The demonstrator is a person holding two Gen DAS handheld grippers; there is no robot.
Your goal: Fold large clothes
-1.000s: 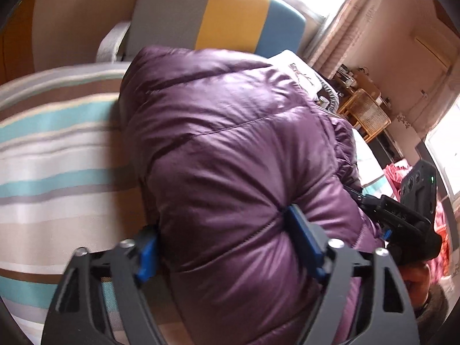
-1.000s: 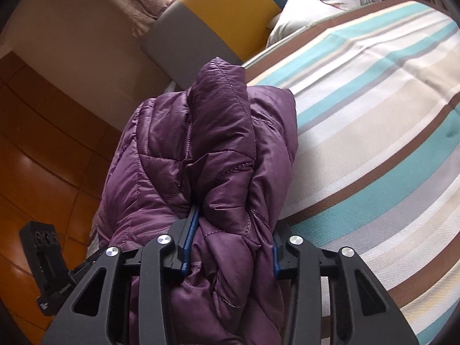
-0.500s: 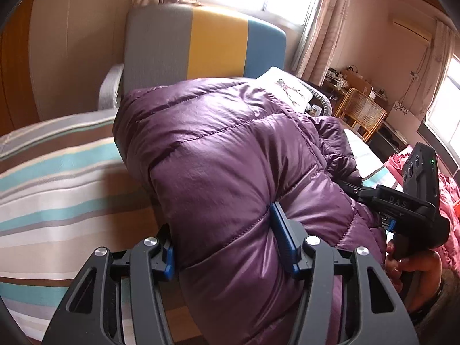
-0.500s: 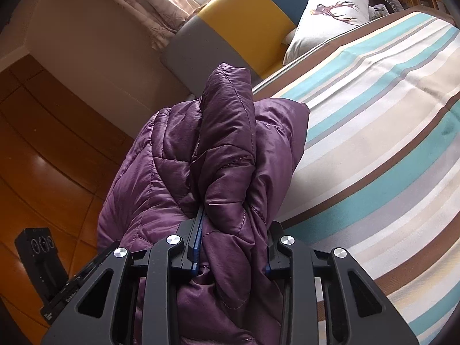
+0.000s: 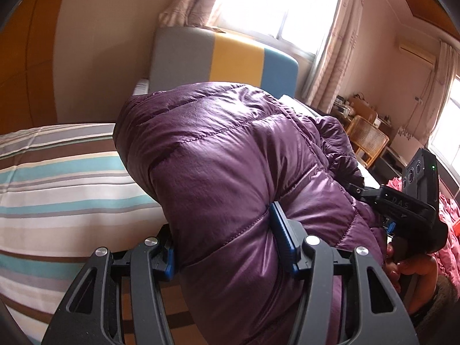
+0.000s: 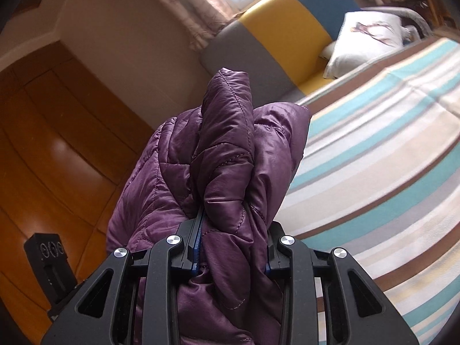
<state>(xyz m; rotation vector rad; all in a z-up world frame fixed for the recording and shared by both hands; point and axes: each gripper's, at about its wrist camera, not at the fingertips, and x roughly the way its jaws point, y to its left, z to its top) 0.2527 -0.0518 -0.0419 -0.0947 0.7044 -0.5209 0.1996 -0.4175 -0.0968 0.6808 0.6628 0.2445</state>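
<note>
A purple quilted down jacket hangs bunched between both grippers, lifted above the striped bed. My left gripper is shut on a thick puffed fold of it. My right gripper is shut on a narrower bundle of the same jacket, whose folds stick up past the fingers. The right gripper with the hand holding it also shows at the right of the left wrist view. The left gripper's body shows at the lower left of the right wrist view.
The bed has a grey, yellow and blue headboard and a white pillow. Wooden wardrobe doors stand beside the bed. A wicker chair and pink cloth lie to the right. Curtained windows are behind.
Both grippers have risen and tilted upward with the jacket, which has come up off the bed. The left gripper's jaws have closed further on the thick fold.
</note>
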